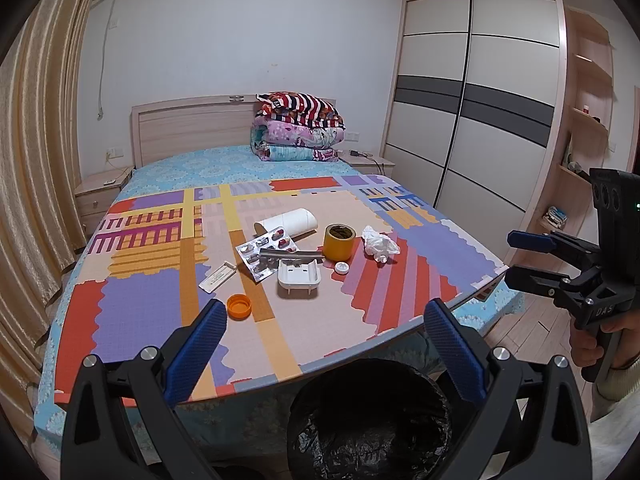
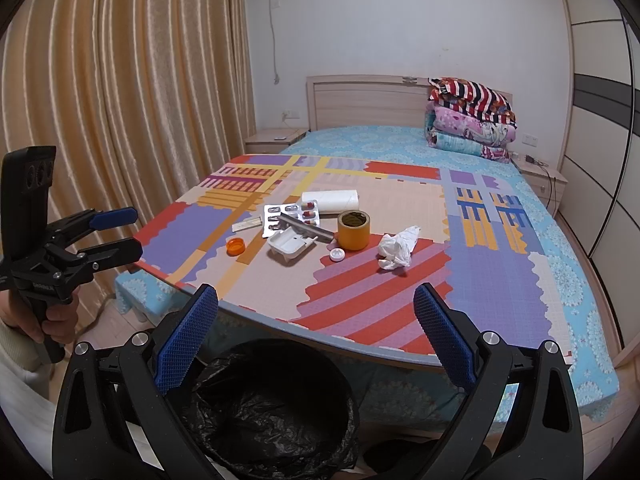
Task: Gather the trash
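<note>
Left hand-held gripper, right hand-held gripper: jaws wide, empty.

The letters "DAS" stand in pale relief on the black body of the right gripper, at the right edge of the left wrist view. The left gripper, at the left edge of the right wrist view, bears a small white mark too blurred to read.

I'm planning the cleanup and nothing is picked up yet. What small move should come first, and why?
Probably reach the right gripper forward toward the crumpled tissue. Both grippers, the left gripper too, stand open and empty above the black-lined bin. The tissue lies apart from the other litter on the mat, on the right gripper's side, so it looks like the easiest first grab.
</note>
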The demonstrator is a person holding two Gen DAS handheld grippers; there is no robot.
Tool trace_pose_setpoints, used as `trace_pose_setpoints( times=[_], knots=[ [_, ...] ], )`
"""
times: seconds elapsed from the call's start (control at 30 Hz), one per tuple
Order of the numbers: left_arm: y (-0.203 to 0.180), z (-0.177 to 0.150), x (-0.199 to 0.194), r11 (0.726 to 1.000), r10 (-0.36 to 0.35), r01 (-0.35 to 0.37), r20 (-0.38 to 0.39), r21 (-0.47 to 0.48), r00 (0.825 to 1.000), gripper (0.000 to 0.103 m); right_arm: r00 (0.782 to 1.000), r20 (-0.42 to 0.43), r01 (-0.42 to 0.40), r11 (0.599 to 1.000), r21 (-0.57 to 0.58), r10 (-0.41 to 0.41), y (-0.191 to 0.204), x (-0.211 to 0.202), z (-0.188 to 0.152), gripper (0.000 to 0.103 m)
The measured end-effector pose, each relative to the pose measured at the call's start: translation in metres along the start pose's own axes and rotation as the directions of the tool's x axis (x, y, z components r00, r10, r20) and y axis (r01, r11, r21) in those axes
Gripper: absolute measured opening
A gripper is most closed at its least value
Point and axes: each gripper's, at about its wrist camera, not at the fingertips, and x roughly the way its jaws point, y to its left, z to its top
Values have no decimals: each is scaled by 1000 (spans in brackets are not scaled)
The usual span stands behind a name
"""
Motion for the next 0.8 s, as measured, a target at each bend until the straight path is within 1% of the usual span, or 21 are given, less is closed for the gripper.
trace_pose_setpoints(
  times=[0.7, 0.8],
  knots=[
    [-1, -2, 2, 1000, -6, 6, 5, 1, 1000, 95, 1000, 2, 0, 1000, -2, 0, 0, 0, 1, 100],
    [3, -1, 1, 1000, -8, 8, 5, -2, 1000, 95, 1000, 2, 1, 1000, -2, -1, 0, 0, 2, 100]
  ],
)
